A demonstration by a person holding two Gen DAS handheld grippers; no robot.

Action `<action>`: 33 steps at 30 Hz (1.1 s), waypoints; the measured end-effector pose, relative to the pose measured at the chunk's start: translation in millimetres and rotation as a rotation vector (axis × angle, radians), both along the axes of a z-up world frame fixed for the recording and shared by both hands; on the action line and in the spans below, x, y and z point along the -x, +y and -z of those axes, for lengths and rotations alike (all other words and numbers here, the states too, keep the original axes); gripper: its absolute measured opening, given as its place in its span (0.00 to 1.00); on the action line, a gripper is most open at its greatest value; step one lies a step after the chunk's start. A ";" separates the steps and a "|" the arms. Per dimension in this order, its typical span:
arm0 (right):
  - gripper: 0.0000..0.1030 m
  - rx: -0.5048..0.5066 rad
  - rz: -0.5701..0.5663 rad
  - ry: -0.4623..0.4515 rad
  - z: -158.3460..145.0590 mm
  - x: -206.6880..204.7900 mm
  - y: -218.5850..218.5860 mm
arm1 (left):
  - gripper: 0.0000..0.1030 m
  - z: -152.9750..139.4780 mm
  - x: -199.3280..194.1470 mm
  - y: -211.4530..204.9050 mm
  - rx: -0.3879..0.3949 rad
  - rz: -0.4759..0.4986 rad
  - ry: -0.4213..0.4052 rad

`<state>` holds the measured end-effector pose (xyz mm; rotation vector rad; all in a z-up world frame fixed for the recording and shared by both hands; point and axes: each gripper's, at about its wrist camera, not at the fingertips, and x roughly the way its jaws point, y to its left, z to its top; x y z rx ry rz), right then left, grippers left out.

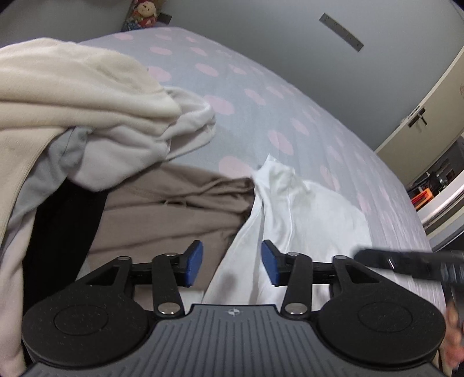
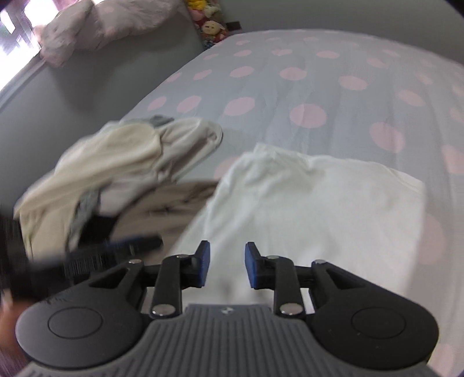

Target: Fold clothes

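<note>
A white garment lies spread on the bed, its left edge rumpled in the left wrist view. My left gripper hovers open above that left edge, nothing between its blue pads. My right gripper is open over the garment's near part, also with nothing in it. A pile of cream and grey clothes sits to the left, on top of a beige garment. The same pile shows blurred in the right wrist view.
The bed sheet is grey with pink dots and stretches far and right. Stuffed toys sit by the wall at the bed's head. A cream door and shelves stand to the right. The other gripper crosses the left wrist view's right edge.
</note>
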<state>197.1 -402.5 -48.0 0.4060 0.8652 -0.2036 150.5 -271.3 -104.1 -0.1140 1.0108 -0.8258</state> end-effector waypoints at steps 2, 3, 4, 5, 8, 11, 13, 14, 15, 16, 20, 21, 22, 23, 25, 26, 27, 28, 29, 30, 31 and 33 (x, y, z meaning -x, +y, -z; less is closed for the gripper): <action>0.31 0.054 -0.019 0.001 3.2 26.3 11.3 | 0.46 -0.7 5.9 3.5 -0.022 -0.001 0.009; 0.32 0.073 -0.020 0.002 5.9 39.5 16.7 | 0.49 -1.1 8.9 5.3 -0.023 -0.001 0.015; 0.32 0.092 -0.021 0.002 8.7 52.7 22.1 | 0.51 -0.5 11.4 6.7 -0.025 -0.002 0.026; 0.32 0.116 -0.023 0.004 12.1 64.2 28.1 | 0.51 1.3 13.9 7.6 -0.031 -0.006 0.039; 0.35 0.229 -0.044 0.014 21.8 94.9 49.5 | 0.51 6.7 22.1 8.5 -0.070 -0.007 0.071; 0.41 0.356 -0.068 0.022 30.8 120.3 72.1 | 0.51 10.9 33.1 12.4 -0.114 -0.008 0.081; 0.41 0.406 -0.079 0.033 38.3 132.8 85.4 | 0.52 17.3 39.1 17.0 -0.113 -0.014 0.113; 0.41 0.425 -0.085 0.041 42.8 138.4 91.5 | 0.52 21.1 40.9 18.3 -0.109 -0.011 0.132; 0.41 0.442 -0.092 0.051 47.7 143.0 97.2 | 0.52 24.7 40.9 17.9 -0.104 -0.004 0.147; 0.41 0.464 -0.099 0.065 52.7 145.6 102.6 | 0.51 27.5 40.8 16.9 -0.104 0.002 0.154; 0.41 0.529 -0.109 0.091 70.3 148.9 115.4 | 0.47 25.0 45.0 17.6 -0.093 0.010 0.129; 0.41 0.547 -0.109 0.094 73.5 147.4 117.7 | 0.46 24.1 45.2 18.2 -0.081 0.010 0.126; 0.41 0.571 -0.116 0.097 76.9 144.8 120.7 | 0.43 23.6 45.2 18.9 -0.073 0.008 0.123; 0.41 0.594 -0.129 0.106 80.3 142.3 124.1 | 0.40 23.5 45.4 19.4 -0.069 0.008 0.117; 0.41 0.646 -0.148 0.128 88.0 136.8 130.8 | 0.34 24.5 45.3 19.6 -0.069 0.008 0.114; 0.41 0.670 -0.153 0.140 91.6 134.4 133.3 | 0.33 25.1 45.2 19.8 -0.069 0.007 0.114; 0.41 0.698 -0.155 0.150 94.5 132.7 135.5 | 0.31 25.8 44.7 20.1 -0.067 0.004 0.117; 0.41 0.725 -0.158 0.160 97.5 131.0 137.6 | 0.30 26.6 43.3 20.6 -0.062 -0.001 0.123; 0.41 0.756 -0.166 0.174 100.5 128.8 139.8 | 0.29 27.4 42.0 20.4 -0.059 -0.006 0.128; 0.41 0.787 -0.175 0.187 103.4 126.8 141.9 | 0.25 28.1 41.4 19.7 -0.061 -0.007 0.129; 0.41 0.812 -0.187 0.196 105.9 125.4 143.8 | 0.22 28.4 41.9 17.9 -0.070 -0.003 0.122; 0.41 0.861 -0.212 0.215 110.8 123.0 147.6 | 0.15 28.8 42.9 14.8 -0.086 0.004 0.109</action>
